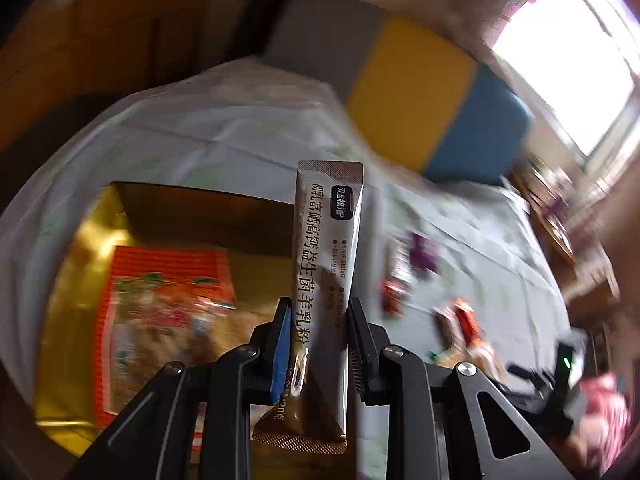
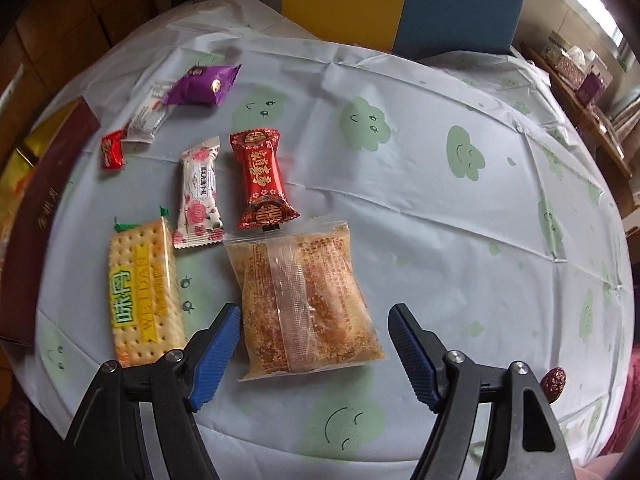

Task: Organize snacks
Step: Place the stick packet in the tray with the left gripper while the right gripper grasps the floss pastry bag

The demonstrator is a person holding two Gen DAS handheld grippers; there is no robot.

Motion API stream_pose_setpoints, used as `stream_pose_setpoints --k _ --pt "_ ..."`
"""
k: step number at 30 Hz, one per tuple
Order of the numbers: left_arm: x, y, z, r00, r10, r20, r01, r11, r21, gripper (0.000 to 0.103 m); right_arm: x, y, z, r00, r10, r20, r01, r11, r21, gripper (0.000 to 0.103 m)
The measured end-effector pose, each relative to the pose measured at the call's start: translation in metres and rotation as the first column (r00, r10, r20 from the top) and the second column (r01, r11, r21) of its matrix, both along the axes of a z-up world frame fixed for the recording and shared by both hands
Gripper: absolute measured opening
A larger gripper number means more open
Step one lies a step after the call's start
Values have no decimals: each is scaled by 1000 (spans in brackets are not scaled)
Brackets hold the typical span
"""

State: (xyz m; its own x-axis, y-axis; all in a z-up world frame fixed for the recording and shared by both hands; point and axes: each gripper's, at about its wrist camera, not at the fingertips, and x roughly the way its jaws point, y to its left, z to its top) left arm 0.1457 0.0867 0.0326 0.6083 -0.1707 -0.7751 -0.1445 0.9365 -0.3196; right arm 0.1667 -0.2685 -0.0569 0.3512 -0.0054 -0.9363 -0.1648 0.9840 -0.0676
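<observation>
My left gripper (image 1: 318, 320) is shut on a long silver-and-brown powder stick sachet (image 1: 326, 264) that stands upright between its pads, above the right edge of a gold-lined box (image 1: 76, 264) holding an orange snack packet (image 1: 160, 320). My right gripper (image 2: 314, 316) hangs open over a clear packet of golden crispy snack (image 2: 304, 296), its blue fingers (image 2: 214, 352) on either side and apart from it. On the cloth lie a yellow cracker packet (image 2: 142, 292), a pink-flowered white candy (image 2: 200, 196), a red candy (image 2: 262, 178), a purple packet (image 2: 204, 86), a white bar (image 2: 146, 116) and a small red candy (image 2: 112, 150).
A pale cloth (image 2: 440, 220) with green smiley clouds covers the round table. The box's dark red wall (image 2: 36, 216) stands at the left edge. A yellow-and-blue chair back (image 2: 400, 0) is behind the table. A small dark red candy (image 2: 554, 382) sits near the right front edge.
</observation>
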Motion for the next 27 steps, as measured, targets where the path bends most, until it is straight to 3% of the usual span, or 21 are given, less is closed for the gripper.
stream_pose_setpoints --k 4,8,11,18,27 --pt "17 21 -16 996 75 -54 -76 997 -31 27 4 3 -3 1000 -9 8 9 1000 -2 75" --pt "33 14 -37 991 57 -119 -66 995 -74 29 9 11 -9 1000 4 7 -4 1000 -22 67" --pt "35 1 -46 989 45 -140 -58 995 -86 38 10 17 -13 1000 12 9 -12 999 -42 66" --pt "17 -20 -45 995 13 -99 -7 998 64 38 12 14 -14 1000 2 -3 -2 1000 -24 66" --pt "-29 -31 -38 999 -37 -36 45 969 245 40 16 6 -18 1000 -11 -10 11 1000 -3 65"
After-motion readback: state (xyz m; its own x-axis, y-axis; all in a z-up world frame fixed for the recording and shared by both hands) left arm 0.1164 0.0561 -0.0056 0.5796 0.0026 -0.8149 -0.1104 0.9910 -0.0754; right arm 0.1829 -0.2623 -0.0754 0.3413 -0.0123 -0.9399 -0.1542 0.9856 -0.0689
